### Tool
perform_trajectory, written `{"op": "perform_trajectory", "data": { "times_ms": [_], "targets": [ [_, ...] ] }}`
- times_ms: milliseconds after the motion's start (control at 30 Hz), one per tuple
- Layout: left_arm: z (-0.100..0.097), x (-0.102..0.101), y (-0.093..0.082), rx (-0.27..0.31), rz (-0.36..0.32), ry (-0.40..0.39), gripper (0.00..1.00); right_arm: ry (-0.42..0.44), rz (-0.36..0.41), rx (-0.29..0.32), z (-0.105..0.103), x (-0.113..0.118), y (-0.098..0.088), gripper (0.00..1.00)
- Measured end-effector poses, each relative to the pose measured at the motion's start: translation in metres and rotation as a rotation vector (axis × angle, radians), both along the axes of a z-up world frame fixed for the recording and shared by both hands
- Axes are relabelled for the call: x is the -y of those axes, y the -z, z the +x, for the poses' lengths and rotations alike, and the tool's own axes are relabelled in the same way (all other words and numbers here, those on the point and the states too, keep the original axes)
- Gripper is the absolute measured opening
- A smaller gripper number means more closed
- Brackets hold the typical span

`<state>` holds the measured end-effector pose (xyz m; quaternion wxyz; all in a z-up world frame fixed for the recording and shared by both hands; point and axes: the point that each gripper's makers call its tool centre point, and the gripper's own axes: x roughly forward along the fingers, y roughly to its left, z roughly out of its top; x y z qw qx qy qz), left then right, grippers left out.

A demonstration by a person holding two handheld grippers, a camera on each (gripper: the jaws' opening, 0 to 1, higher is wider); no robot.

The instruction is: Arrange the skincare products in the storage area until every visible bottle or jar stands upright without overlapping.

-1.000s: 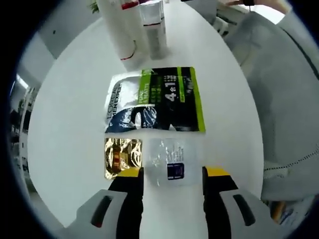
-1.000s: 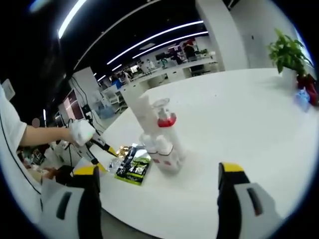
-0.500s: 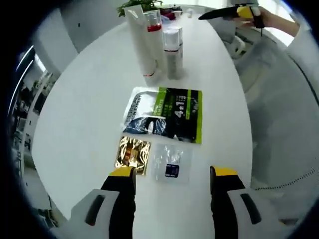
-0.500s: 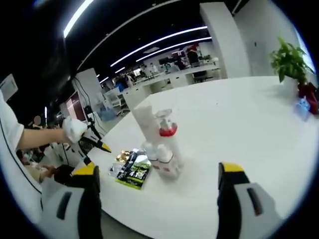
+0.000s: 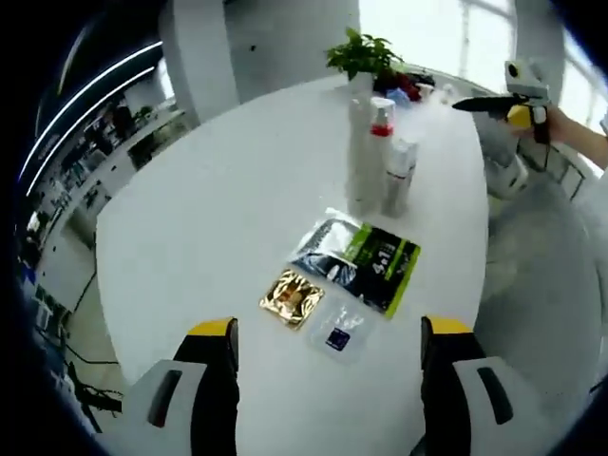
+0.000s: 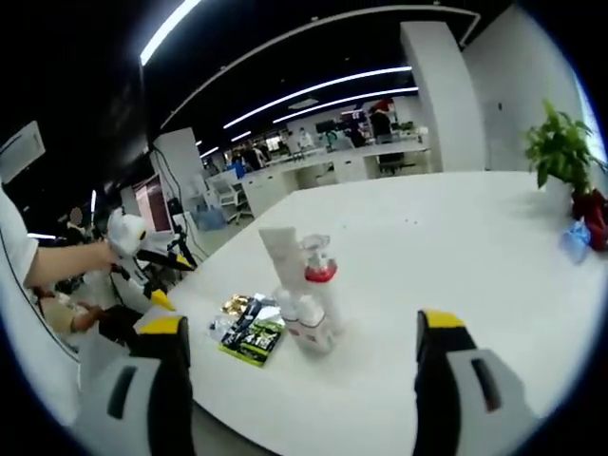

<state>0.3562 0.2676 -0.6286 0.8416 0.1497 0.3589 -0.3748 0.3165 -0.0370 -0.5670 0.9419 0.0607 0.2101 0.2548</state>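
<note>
White table [image 5: 190, 209] in the left gripper view carries upright bottles [image 5: 375, 157] and flat sachets [image 5: 356, 256] beyond the left gripper [image 5: 328, 380], jaws spread, empty. Right gripper view: right gripper [image 6: 294, 380] likewise spread above the table edge, bottles [image 6: 304, 299] standing ahead

Opposite raised views, shared table [image 5: 190, 218]

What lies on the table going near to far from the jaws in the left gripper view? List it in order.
Clear sachet → green and black pouch → standing bottles → potted plant.
</note>
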Motion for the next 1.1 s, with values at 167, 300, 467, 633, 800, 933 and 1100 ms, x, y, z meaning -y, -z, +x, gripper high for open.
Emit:
{"op": "perform_trajectory", "data": {
  "times_ms": [167,300,467,633,800,933,1100],
  "targets": [
    [-0.006,-0.011,-0.013,0.024,-0.068,-0.123,0.8,-0.022,-0.008,-0.001,-0.009,-0.001,0.0,1.0],
    [-0.014,-0.014,-0.025,0.049,-0.146,-0.206,0.83,-0.025,-0.006,0.003,-0.015,0.002,-0.003,1.0],
    [-0.026,-0.016,-0.036,0.097,-0.192,-0.274,0.88,-0.027,-0.004,0.01,-0.022,0.004,-0.007,1.0],
    [-0.036,-0.015,-0.046,0.139,-0.269,-0.337,0.9,-0.01,0.013,0.019,-0.028,0.012,-0.012,1.0],
    [-0.048,-0.017,-0.048,0.167,-0.299,-0.41,0.95,0.014,0.018,0.032,-0.033,0.018,-0.015,1.0],
    [-0.057,-0.017,-0.05,0.179,-0.317,-0.439,0.97,0.032,0.029,0.029,-0.037,0.019,-0.012,1.0],
    [-0.067,-0.022,-0.048,0.192,-0.295,-0.472,0.97,0.043,0.029,0.021,-0.043,0.018,-0.007,1.0]
  ]
}}
